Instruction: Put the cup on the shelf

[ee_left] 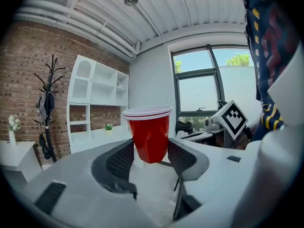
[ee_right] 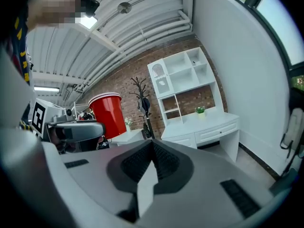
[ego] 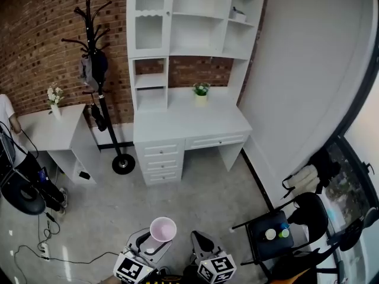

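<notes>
A: Where, against the tongs?

B: Clamped upright in the left tongs [ee_left: 151,156]. Gripped low on the cup [ee_left: 149,136], with the tapered base down between the two pads [ee_left: 119,161] and the rim well above them. Pressed from both sides and carried clear of the floor [ego: 201,200].

A: And the right tongs [ee_right: 153,148]?

B: Shut tight, pad against pad, with nothing gripped. Just beside the left pair in the head view, to its right, and apart from the cup.

A: Materials and shapes?

B: Black pads with a fine ribbed texture, set in smooth grey moulded shells curved like shallow scoops. Thin, glossy plastic for the cup, faceted toward the bottom, round above, with a rolled lip.

A: Colour?

B: Bright red on the outside, white along the rim, pale pink on the inside seen from above.

A: Where in the room?

B: Low at the near edge of the head view, over speckled grey floor. Well apart from the white shelf [ego: 198,15], a tall block of open compartments on the white counter [ego: 177,123] against the brick wall [ego: 41,40]. Facing that shelf, with a small potted plant [ego: 201,92] on the counter below it.
</notes>
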Motion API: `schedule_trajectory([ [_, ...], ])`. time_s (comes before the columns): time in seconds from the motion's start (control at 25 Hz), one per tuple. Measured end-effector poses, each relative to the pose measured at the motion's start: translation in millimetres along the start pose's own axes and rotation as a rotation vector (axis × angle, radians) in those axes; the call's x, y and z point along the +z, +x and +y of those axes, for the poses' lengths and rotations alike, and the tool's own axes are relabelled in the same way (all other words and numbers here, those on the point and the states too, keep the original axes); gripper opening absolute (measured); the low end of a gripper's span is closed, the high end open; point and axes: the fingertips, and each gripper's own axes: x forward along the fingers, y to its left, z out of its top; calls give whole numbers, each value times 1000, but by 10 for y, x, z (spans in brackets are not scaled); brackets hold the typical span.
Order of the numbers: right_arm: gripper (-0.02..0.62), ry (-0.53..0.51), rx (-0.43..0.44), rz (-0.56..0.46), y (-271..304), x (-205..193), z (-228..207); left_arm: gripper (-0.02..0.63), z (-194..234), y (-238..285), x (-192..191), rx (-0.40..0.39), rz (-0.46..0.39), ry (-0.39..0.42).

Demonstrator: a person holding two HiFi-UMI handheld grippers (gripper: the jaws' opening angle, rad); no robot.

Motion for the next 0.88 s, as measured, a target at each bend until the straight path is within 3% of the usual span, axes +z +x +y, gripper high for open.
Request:
schedule_trajectory([
  [0.52,-7,10,35,-46,-93,397,-1277,224,-444,1239,399,23,-17,64],
  [0.88,-8,48,65,-50,-241,400,-1985,224,-814,1912,442,25,20,64],
])
